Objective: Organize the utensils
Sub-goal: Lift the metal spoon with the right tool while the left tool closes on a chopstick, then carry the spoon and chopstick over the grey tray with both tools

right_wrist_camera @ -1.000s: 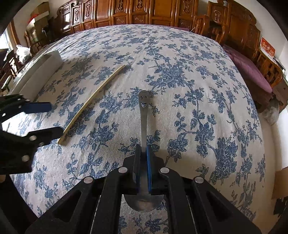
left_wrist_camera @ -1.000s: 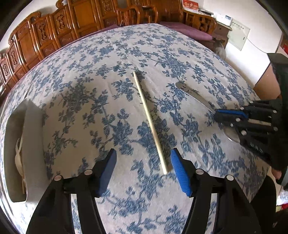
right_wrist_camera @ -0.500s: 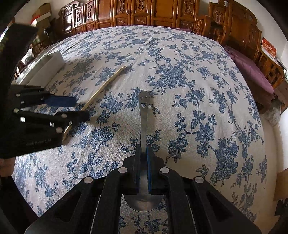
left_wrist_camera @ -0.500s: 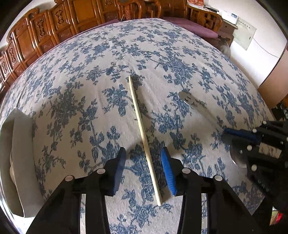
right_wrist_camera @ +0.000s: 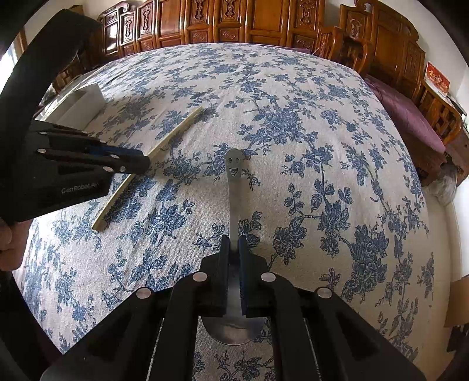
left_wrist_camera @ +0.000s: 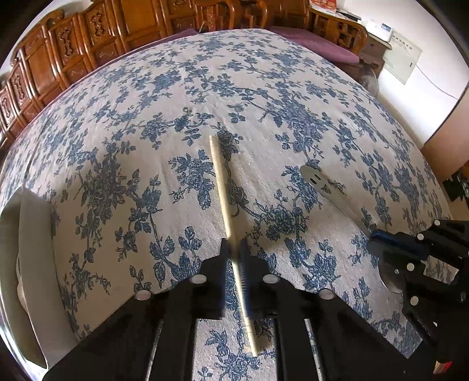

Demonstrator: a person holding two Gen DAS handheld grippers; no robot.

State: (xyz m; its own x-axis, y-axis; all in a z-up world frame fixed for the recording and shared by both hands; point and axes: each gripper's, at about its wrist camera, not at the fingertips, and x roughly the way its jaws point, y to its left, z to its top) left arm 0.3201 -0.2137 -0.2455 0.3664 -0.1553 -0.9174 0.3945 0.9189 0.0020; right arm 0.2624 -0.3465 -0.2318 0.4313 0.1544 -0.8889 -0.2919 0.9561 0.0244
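Note:
A pale wooden chopstick (left_wrist_camera: 221,187) lies on the blue floral tablecloth (left_wrist_camera: 263,96). My left gripper (left_wrist_camera: 233,249) is shut on the chopstick near its near end. It also shows in the right wrist view (right_wrist_camera: 173,134), with the left gripper (right_wrist_camera: 143,164) on it. A steel spoon (right_wrist_camera: 234,187) with a smiley face cut in its handle lies on the cloth. My right gripper (right_wrist_camera: 233,246) is shut on the spoon's neck, just above the bowl. In the left wrist view the spoon (left_wrist_camera: 325,187) and right gripper (left_wrist_camera: 378,237) sit at the right.
A white utensil tray (left_wrist_camera: 32,263) sits at the table's left edge, also seen in the right wrist view (right_wrist_camera: 79,102). Carved wooden chairs (right_wrist_camera: 234,20) ring the far side of the table. A purple cushion (right_wrist_camera: 401,111) lies to the right.
My left gripper moved forward over the chopstick and closed from wide open to shut on it. My right gripper stayed shut on the spoon.

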